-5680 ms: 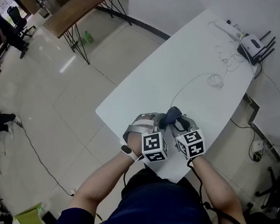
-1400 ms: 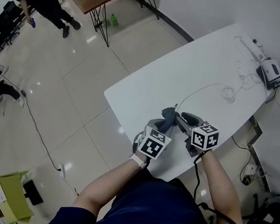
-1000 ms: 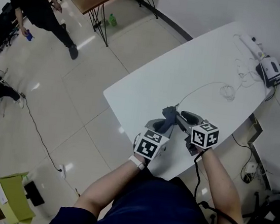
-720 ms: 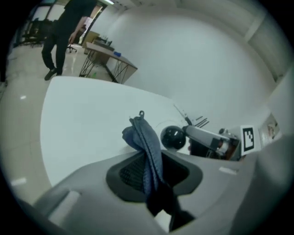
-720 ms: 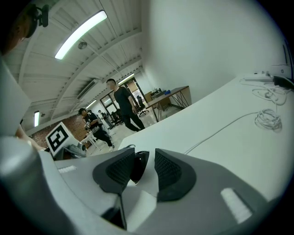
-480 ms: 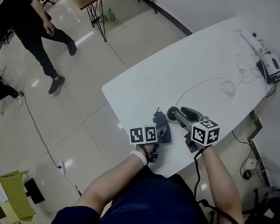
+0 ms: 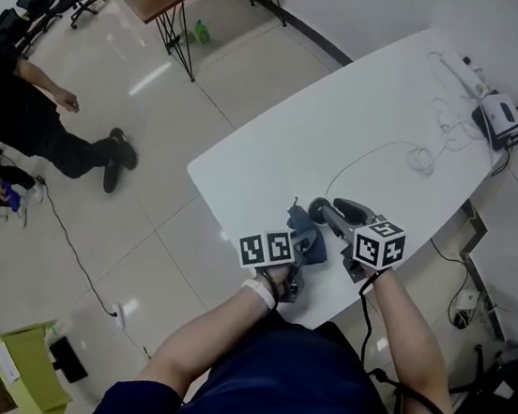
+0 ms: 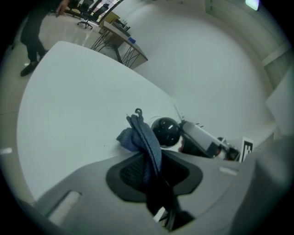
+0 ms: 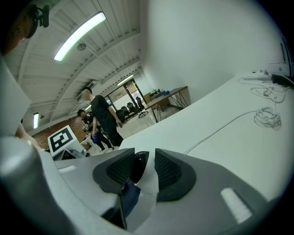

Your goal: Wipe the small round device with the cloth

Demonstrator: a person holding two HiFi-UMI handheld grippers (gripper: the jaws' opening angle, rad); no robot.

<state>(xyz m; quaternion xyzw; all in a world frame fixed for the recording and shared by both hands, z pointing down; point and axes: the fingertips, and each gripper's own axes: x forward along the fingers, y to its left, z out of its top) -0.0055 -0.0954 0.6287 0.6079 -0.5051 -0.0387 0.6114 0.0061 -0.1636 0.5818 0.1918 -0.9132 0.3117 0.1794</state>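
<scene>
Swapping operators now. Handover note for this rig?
Left hand-held gripper: shut on the cloth, which sticks out ahead of the jaws.
Right hand-held gripper: shut on the device, by the near edge of the table.
The cloth is beside the device, not on it, so no wiping right now.
Done: both things gripped. How much has been wiped can't be told.
Left: bring the cloth onto the device and wipe it.
</scene>
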